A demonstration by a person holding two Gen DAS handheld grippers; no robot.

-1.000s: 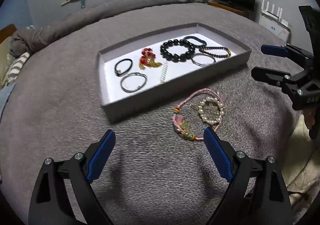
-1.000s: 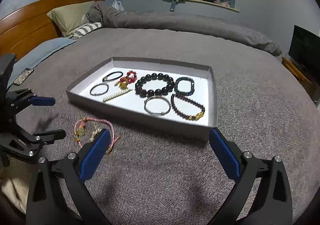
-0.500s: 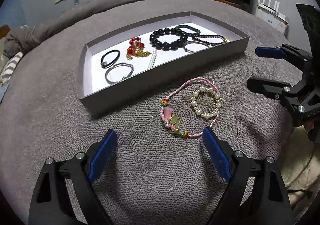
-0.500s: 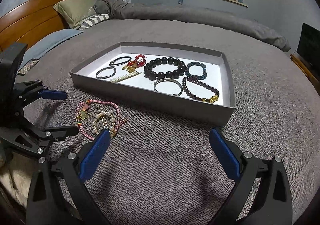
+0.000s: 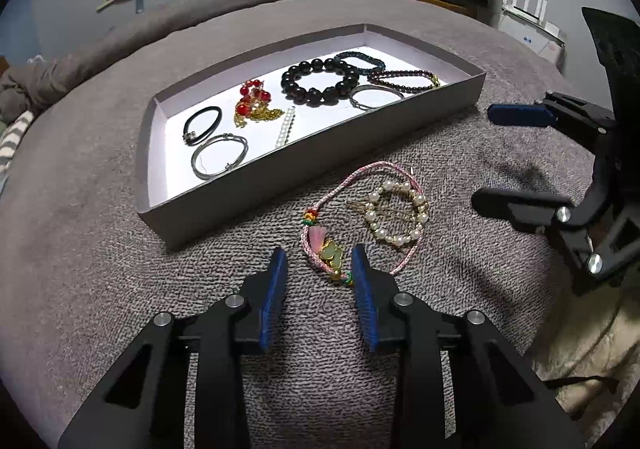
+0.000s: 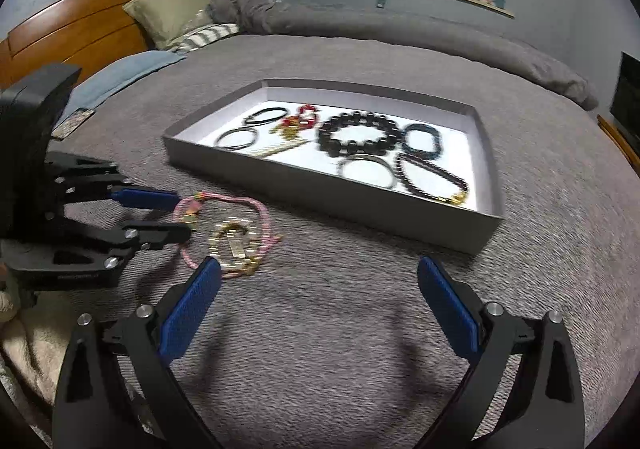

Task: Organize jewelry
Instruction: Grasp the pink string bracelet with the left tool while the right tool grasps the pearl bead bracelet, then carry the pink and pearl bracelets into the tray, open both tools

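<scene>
The left claw [image 5: 320,273] has just been closing, its jaws now narrowed around the charm end of the pink cord bracelet [image 5: 326,249]; the blue pads don't look to be pressing it yet. Just beyond lies the pearl bracelet [image 5: 396,215] on the grey blanket [image 5: 100,269]. Off to its right, the right claw [image 6: 320,313] stands wide, holding nothing. Farther ahead, the tray [image 5: 360,137] already holds most pieces; I'd judge these two bracelets are what's left.

1 tray [image 5: 460,91] holds 8 jewelry pieces [image 5: 320,82]; 2 bracelets [image 5: 396,215] lie on the blanket [image 5: 100,269].
</scene>
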